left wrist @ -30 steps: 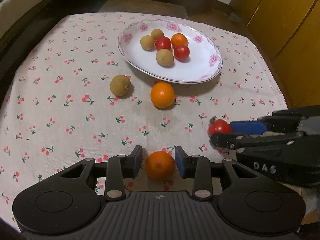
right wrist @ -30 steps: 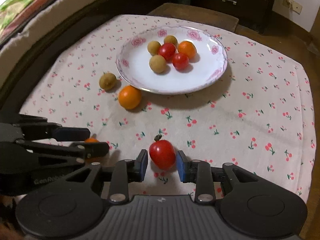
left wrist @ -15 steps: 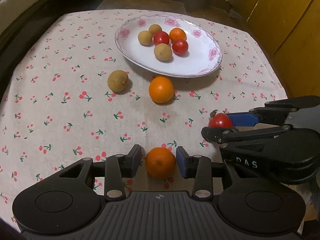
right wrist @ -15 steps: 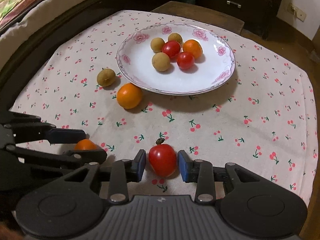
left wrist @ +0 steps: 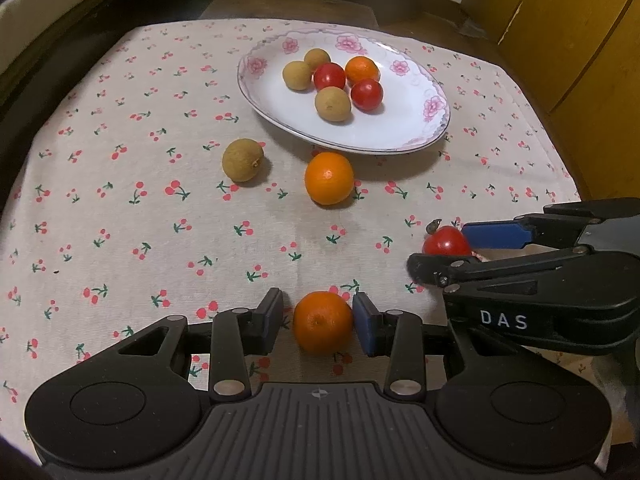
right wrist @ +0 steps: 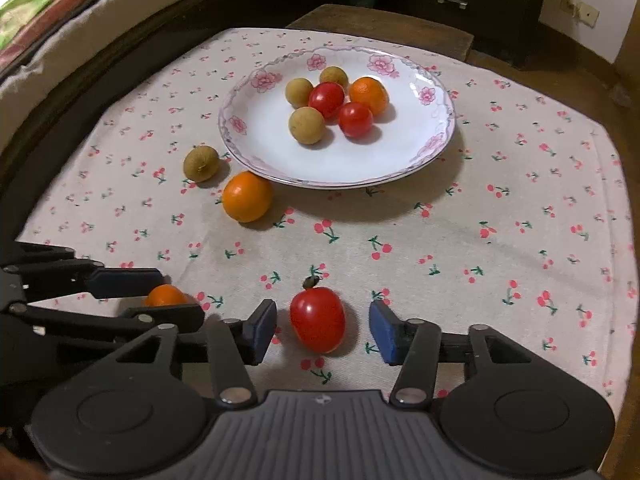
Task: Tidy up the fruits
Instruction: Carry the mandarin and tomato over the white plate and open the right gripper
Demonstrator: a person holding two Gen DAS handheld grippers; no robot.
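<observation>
Our left gripper (left wrist: 318, 322) sits open around an orange (left wrist: 322, 322); our right gripper (right wrist: 322, 330) open around a tomato (right wrist: 317, 319).

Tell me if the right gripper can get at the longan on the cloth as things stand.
Probably not directly. The right gripper is open around a tomato, and the longan lies far left by the plate, past the left gripper and an orange.

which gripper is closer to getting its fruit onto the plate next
Left. The left gripper has its pads almost against the small orange, while the right gripper stands open with clear gaps around the tomato. The plate lies ahead.
</observation>
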